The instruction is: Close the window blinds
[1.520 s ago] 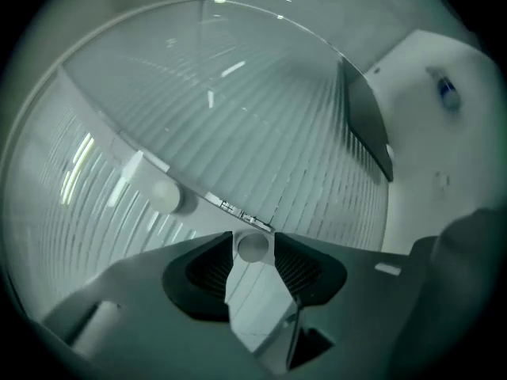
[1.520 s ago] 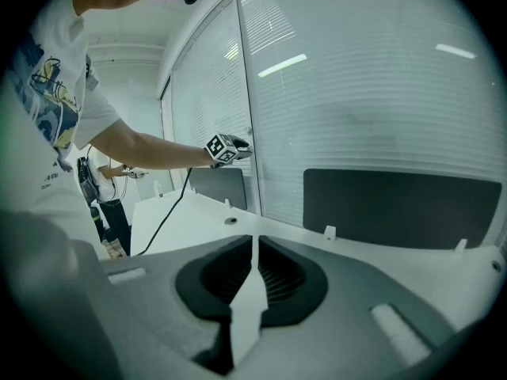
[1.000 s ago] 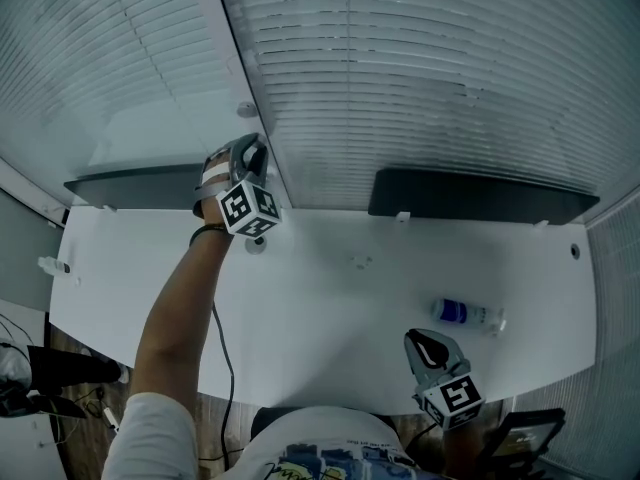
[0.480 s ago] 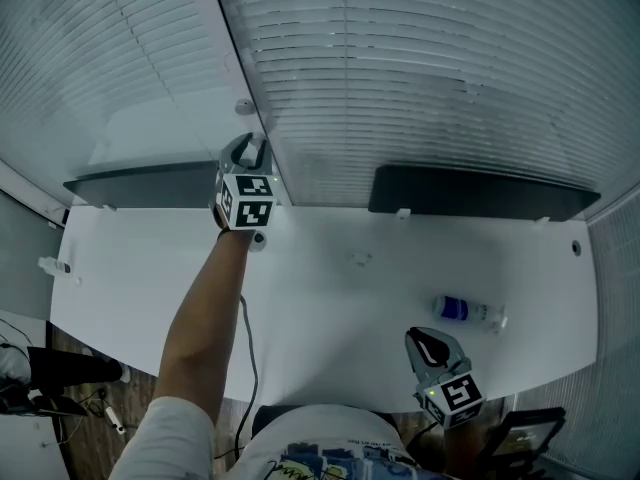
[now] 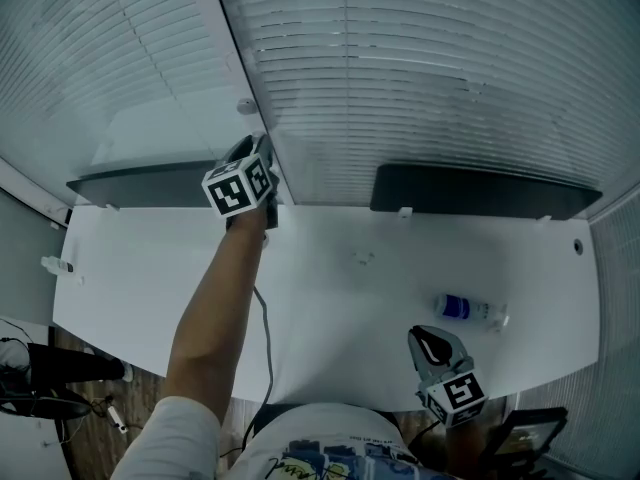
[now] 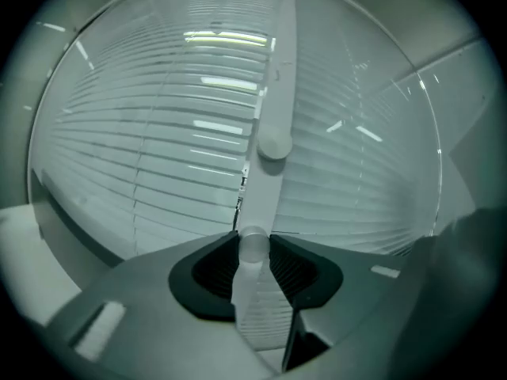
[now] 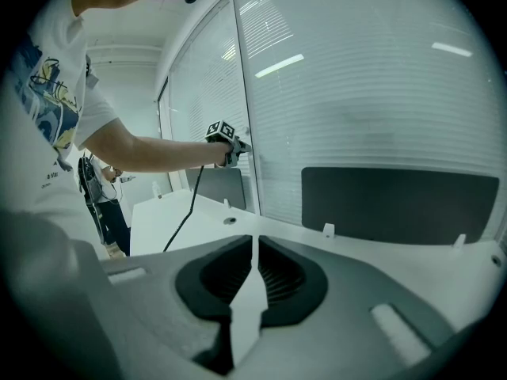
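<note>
White slatted blinds (image 5: pixel 430 78) sit behind the glass on both sides of a white window post (image 5: pixel 232 58). My left gripper (image 5: pixel 255 148) reaches up to the post, above the back of the desk. In the left gripper view it (image 6: pixel 253 253) is shut on a small round knob (image 6: pixel 253 242) on the post (image 6: pixel 279 70). A second knob (image 6: pixel 274 142) sits higher up the post. My right gripper (image 5: pixel 432 343) hangs low at the desk's near edge, shut and with nothing in it (image 7: pixel 253 248). From there the left gripper (image 7: pixel 235 145) shows at the post.
A white desk (image 5: pixel 330 308) runs under the window, with dark panels (image 5: pixel 480 193) (image 5: pixel 140 183) standing along its back edge. A small bottle (image 5: pixel 468 311) lies on the desk near my right gripper. A cable (image 5: pixel 268 328) trails from my left arm.
My left gripper has rolled about its own axis on the knob; its marker cube now faces another way. It has barely shifted. The right gripper has not moved.
</note>
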The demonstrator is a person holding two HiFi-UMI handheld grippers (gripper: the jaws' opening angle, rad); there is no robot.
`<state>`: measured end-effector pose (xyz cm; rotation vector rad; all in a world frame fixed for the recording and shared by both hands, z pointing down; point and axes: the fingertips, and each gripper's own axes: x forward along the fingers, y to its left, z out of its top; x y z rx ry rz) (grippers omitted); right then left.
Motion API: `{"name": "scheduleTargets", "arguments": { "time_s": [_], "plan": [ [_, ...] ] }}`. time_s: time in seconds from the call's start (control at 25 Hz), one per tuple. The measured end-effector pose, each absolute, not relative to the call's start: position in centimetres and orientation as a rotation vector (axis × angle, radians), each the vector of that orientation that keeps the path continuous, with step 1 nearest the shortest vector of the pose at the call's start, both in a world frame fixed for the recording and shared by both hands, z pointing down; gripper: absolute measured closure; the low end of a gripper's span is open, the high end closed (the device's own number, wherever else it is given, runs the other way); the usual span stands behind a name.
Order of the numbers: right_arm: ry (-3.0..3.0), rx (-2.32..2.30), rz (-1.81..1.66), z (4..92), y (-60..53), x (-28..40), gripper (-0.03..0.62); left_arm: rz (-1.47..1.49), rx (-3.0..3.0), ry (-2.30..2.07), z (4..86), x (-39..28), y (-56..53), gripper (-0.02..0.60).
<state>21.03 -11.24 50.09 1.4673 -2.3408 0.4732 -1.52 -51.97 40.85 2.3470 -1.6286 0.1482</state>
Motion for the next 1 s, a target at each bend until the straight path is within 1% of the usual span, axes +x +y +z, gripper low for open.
{"name": "scheduleTargets", "arguments": {
  "time_s": [0.24,0.4,0.76,1.0],
  "plan": [
    [-2.349,1.478,0.454,49.8,-11.4,21.1,0.580,-0.036,2.221,-1.496,41.1,-1.7,-52.3,0.454],
    [-2.344,1.475,0.454,49.5,-11.2,21.1,0.580,-0.110,2.183,-1.422,41.2,-2.0,-52.5,0.454],
    [-2.335,1.477,0.441,49.3,-10.6,21.2,0.580,-0.040,2.300,-1.471,40.8,-2.0,-51.4,0.446],
    [-2.352,1.476,0.432,48.0,-9.9,19.9,0.580,0.042,2.392,-1.504,39.3,-3.1,-48.3,0.446]
  ]
}}
